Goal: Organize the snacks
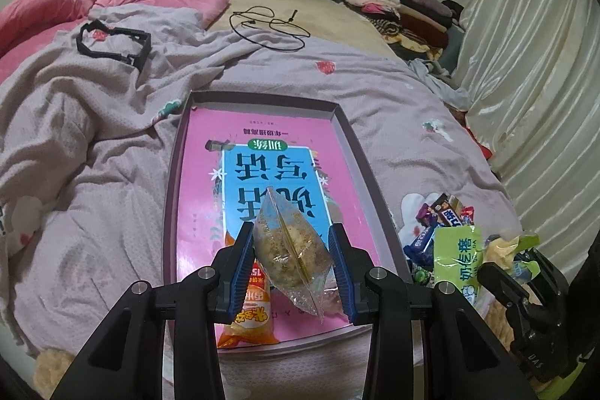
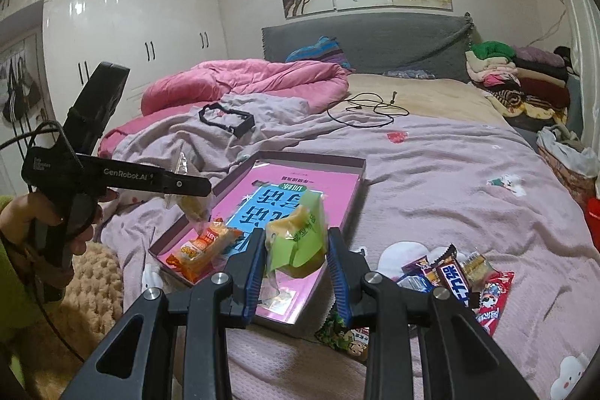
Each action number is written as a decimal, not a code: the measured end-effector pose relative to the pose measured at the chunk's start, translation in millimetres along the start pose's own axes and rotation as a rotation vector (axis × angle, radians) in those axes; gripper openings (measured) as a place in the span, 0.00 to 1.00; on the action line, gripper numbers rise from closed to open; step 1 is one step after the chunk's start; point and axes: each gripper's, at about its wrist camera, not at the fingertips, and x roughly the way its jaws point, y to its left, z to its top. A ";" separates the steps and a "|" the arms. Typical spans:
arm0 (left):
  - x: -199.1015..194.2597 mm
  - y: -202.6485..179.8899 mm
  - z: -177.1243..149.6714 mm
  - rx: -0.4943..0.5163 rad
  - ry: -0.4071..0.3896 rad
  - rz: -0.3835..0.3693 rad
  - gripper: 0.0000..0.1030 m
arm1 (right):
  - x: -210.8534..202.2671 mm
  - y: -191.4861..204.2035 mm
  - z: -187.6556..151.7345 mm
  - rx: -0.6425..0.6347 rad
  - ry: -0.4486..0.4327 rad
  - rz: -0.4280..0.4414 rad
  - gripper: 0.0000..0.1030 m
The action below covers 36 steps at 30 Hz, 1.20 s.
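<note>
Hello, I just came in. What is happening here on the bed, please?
A person is sorting snacks into a shallow box that lies on the bed and has a pink book inside. The left gripper holds a clear bag of crumbly snack over the box, its jaws shut on it. The right gripper holds a green snack packet. An orange packet already lies in the box; more snacks wait on the blanket beside it.

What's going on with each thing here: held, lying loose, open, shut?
Left gripper: shut on clear snack bag.
Right gripper: shut on green snack packet.
Shallow box: open, pink book inside.
Orange snack packet: lying in box.
Candy pile: loose on bedspread.
</note>
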 end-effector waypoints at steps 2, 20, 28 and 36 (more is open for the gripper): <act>3.5 -0.2 -1.4 0.003 0.007 -0.004 0.39 | 3.2 2.3 -1.0 -0.010 0.008 -0.005 0.32; 41.2 -9.5 -16.5 0.055 0.082 0.006 0.39 | 33.5 -0.5 -9.5 -0.035 0.079 -0.042 0.32; 50.1 -10.3 -19.9 0.060 0.103 0.003 0.39 | 46.1 -1.6 -13.1 -0.044 0.107 -0.044 0.32; 53.6 -6.8 -20.5 0.054 0.112 0.009 0.39 | 58.0 3.8 -16.8 -0.065 0.135 -0.033 0.32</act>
